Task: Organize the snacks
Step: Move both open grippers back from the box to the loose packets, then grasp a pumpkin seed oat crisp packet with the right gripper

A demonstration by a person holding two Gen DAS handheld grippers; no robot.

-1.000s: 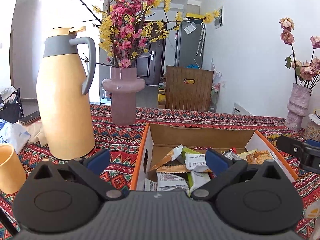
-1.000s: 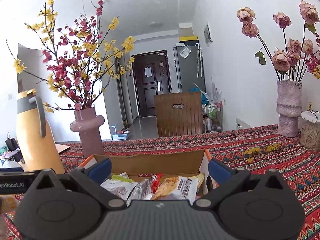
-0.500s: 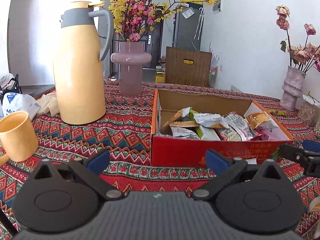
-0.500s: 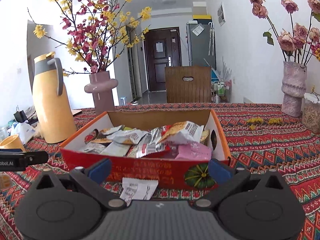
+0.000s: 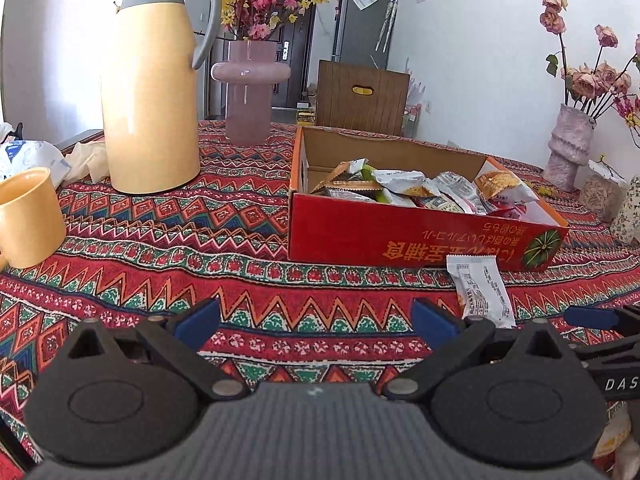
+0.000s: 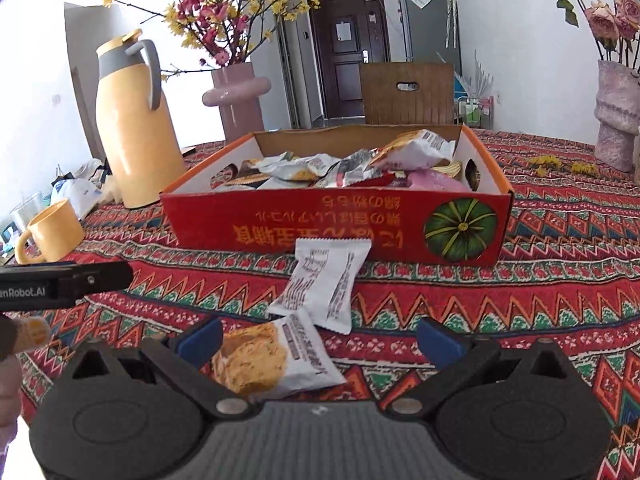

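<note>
One red cardboard box [image 6: 336,224], open-topped, orange rim, pumpkin picture on its near wall, standing on one patterned tablecloth [image 5: 248,272]; contents: a heap of snack packets [image 6: 352,164], overlapping too much for a firm count. Two loose packets on the cloth in front of the box: one white packet [image 6: 324,284], printed back up, its far end just at the box's near wall; one biscuit packet [image 6: 272,356], picture side up, nearer the right camera, its upper edge tucked under the white packet. Only the white one [image 5: 480,288] shows in the left view. Two grippers: left gripper [image 5: 316,316], jaws wide apart, nothing between them, above bare cloth; right gripper [image 6: 320,338], jaws wide apart, the biscuit packet lying between them toward the left finger, not clamped. Also: one yellow thermos jug [image 5: 150,80], one yellow mug [image 5: 28,220], two pink vases, one with blossom branches [image 5: 250,92], one with dried roses [image 5: 568,148].
</note>
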